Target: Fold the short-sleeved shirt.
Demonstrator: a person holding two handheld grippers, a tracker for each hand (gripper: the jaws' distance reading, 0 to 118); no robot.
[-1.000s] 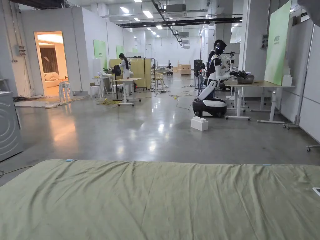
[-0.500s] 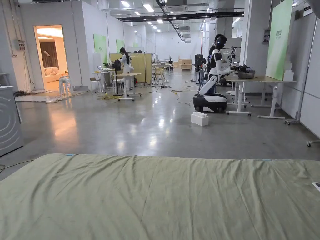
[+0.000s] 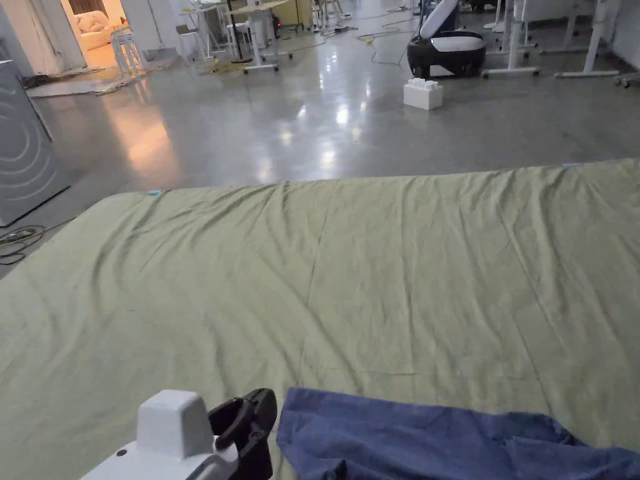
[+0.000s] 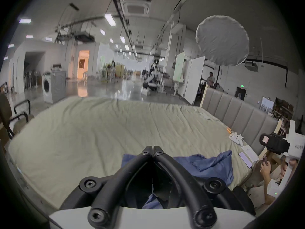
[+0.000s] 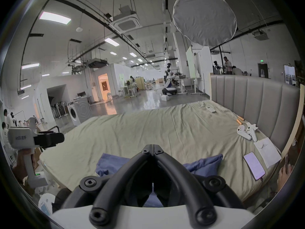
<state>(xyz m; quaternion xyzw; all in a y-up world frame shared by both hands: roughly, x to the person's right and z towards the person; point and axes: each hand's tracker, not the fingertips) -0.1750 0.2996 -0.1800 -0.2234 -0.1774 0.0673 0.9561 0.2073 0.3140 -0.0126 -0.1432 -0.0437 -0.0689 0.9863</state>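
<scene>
A blue short-sleeved shirt (image 3: 437, 440) lies crumpled at the near edge of a bed (image 3: 350, 269), unfolded; the whole fold remains. Above it, the left gripper (image 4: 153, 150) and right gripper (image 5: 152, 148) hang, jaws pressed together, empty.
</scene>
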